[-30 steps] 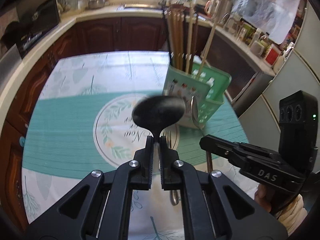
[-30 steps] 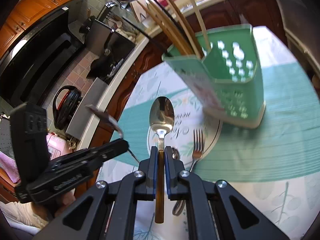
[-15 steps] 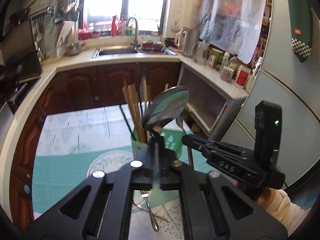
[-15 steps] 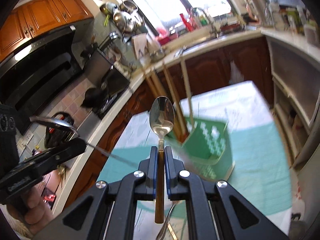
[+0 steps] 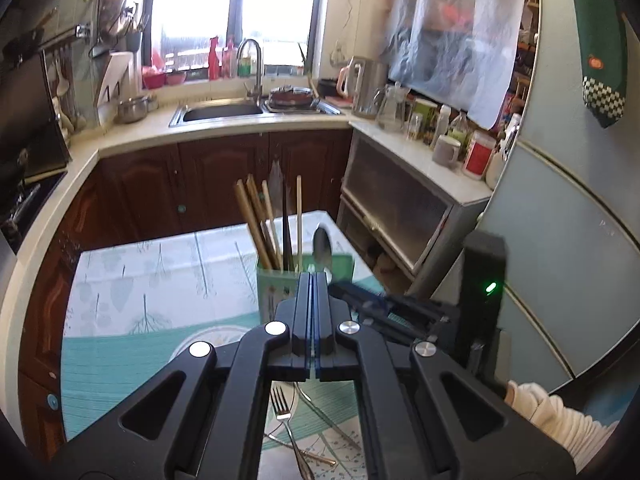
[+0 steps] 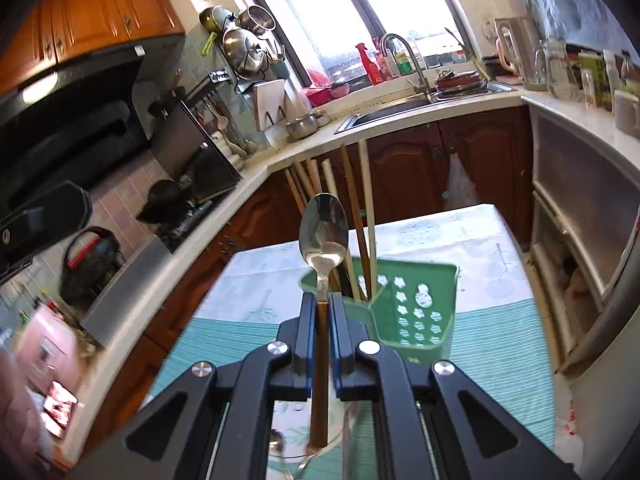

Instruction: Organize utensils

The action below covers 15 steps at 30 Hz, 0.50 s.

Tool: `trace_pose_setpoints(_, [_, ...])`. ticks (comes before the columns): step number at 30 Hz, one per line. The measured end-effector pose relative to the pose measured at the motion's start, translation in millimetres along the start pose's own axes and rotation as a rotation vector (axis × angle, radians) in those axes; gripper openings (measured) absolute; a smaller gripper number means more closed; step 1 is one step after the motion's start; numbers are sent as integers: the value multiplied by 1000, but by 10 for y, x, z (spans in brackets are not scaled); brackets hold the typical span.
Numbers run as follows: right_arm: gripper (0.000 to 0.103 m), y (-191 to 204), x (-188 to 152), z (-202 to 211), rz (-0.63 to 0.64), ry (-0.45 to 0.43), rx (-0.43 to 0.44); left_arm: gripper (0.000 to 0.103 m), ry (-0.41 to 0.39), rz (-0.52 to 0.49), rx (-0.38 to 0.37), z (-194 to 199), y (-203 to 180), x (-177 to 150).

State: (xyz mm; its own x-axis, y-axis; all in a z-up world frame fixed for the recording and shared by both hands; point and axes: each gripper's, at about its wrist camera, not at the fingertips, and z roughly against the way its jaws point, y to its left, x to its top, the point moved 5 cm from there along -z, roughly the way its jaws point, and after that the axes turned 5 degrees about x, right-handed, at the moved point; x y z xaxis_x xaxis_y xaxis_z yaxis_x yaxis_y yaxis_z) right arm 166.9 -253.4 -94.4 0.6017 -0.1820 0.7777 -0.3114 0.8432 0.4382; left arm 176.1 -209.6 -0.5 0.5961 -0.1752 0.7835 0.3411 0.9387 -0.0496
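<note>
Stage: partway, by my reading. Chopsticks (image 5: pixel 260 220) already stand upright in the green caddy (image 6: pixel 416 308), while a fork (image 5: pixel 282 408) and some other slim cutlery lie loose on the desk (image 5: pixel 140 276), close beneath the left hand-held gripper.
Done: the back compartment of the caddy is stocked with long sticks; the perforated front compartment looks empty from the right wrist view.
Left: the spoon (image 6: pixel 324 232) in hand has yet to go into the caddy, and the loose pieces on the cloth have yet to be collected.
Right hand-held gripper (image 6: pixel 322 308): clamped narrow on the spoon's handle, bowl pointing up and away, raised in front of the caddy and not yet over an opening.
Left hand-held gripper (image 5: pixel 313 292): pressed fully together with nothing between its pads, raised above the desk just in front of the caddy.
Spoon: polished steel bowl, oval and mirror-bright, on a thin neck; the handle below the pads is amber-brown and glossy.
Caddy: mint-green moulded plastic, boxy, divided inside, its front wall punched with flower-shaped holes.
Chopsticks: straight rods, mostly pale wood or bamboo, one dark, leaning slightly to one side.
Desk covering: smooth cloth, white with faint leaf prints and a ribbed teal band.
</note>
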Motion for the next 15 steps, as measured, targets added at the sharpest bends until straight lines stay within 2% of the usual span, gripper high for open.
trace_pose_setpoints(4, [6, -33, 11, 58, 43, -97, -46, 0, 107, -1, -6, -390, 205, -499])
trace_pose_setpoints(6, [6, -85, 38, 45, 31, -112, -55, 0, 181, 10, 10, -615, 311, -770])
trace_pose_setpoints(10, [6, -328, 35, -248, -1, -19, -85, 0, 287, 34, 26, -998, 537, -1246])
trace_pose_setpoints(12, [6, -448, -90, -468, -14, 60, -102, 0, 352, 64, 44, -1193, 690, -1422])
trace_pose_setpoints(15, [6, -556, -262, -608, -43, 101, -101, 0, 425, 132, 85, -1424, 977, -1678])
